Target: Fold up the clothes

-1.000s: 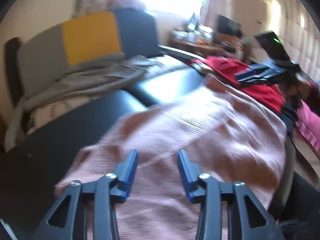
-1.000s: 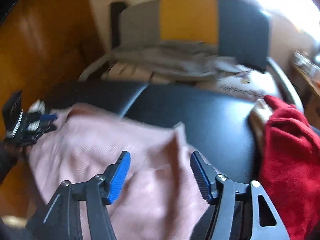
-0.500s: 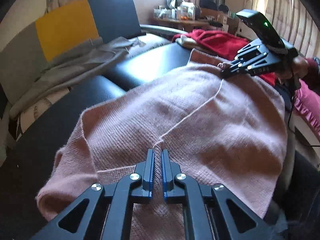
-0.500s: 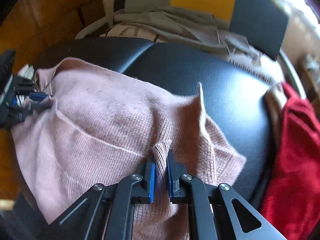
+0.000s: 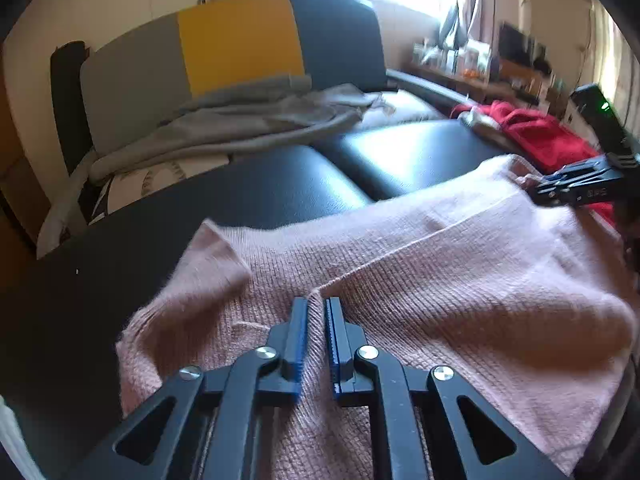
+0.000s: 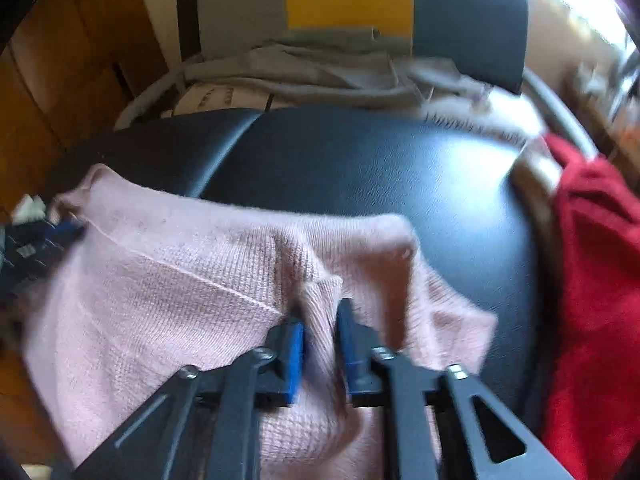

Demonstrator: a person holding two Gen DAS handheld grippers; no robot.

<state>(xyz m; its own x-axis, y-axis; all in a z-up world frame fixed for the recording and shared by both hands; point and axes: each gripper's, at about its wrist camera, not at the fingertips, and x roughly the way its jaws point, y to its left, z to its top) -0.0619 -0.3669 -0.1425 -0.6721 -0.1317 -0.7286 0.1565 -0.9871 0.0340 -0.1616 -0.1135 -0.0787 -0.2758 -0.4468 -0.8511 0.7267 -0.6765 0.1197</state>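
Pink knit sweater (image 5: 460, 280), lower frame: soft, light, limp. Left gripper (image 5: 316, 320) and right gripper (image 6: 320, 320) each pinch its hem; hold there.

Pink knit sweater (image 5: 460, 280) lies spread, partly folded, over black cushions.

my pink sweater (image 5: 460, 280) runs off the bottom edge under my left gripper (image 5: 316, 312). in my right wrist view the sweater's near hem is cut off too, the red garment (image 6: 592, 260) leaves the right edge, and the shelf clutter (image 6: 600, 80) blurs beyond telling.
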